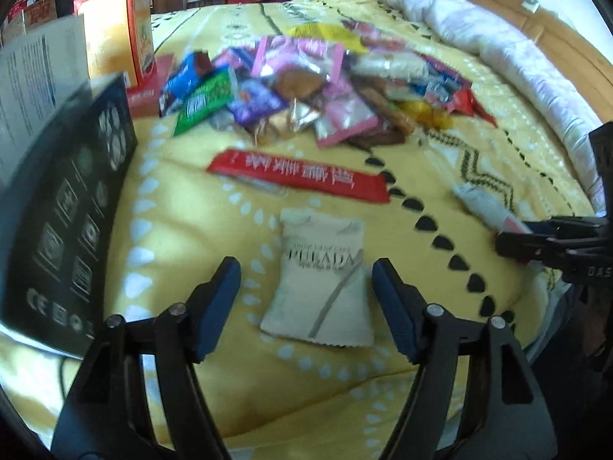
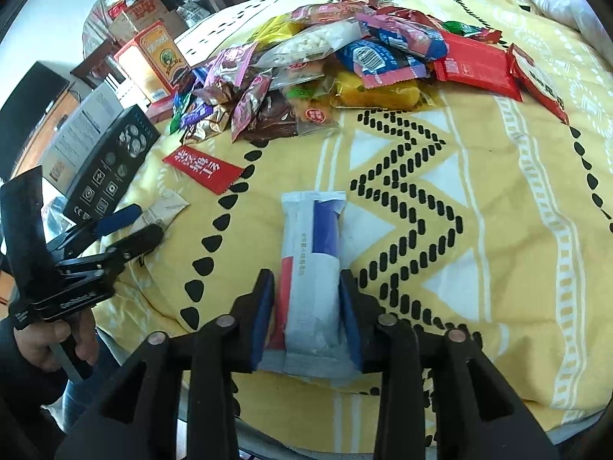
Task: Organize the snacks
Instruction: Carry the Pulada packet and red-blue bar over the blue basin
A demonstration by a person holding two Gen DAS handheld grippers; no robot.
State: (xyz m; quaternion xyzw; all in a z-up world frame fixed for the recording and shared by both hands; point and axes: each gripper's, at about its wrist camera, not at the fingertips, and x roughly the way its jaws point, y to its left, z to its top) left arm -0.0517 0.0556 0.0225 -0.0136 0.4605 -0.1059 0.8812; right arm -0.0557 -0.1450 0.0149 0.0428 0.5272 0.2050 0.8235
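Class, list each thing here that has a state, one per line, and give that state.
Left hand-held gripper: open, astride the cream packet.
Cream packet: flat on the bedspread, sealed.
Right hand-held gripper: either side of the white-and-blue packet; contact unclear.
White-and-blue packet: lying flat.
Snack pile: heaped, unsorted.

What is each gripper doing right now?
Left gripper: open, a cream packet lying between its fingers.
Right gripper: around a white packet; grip cannot be told.

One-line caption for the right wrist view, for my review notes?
Right gripper fingers flank a white-and-blue snack bar on the yellow bedspread, snack pile beyond, left gripper at the edge.
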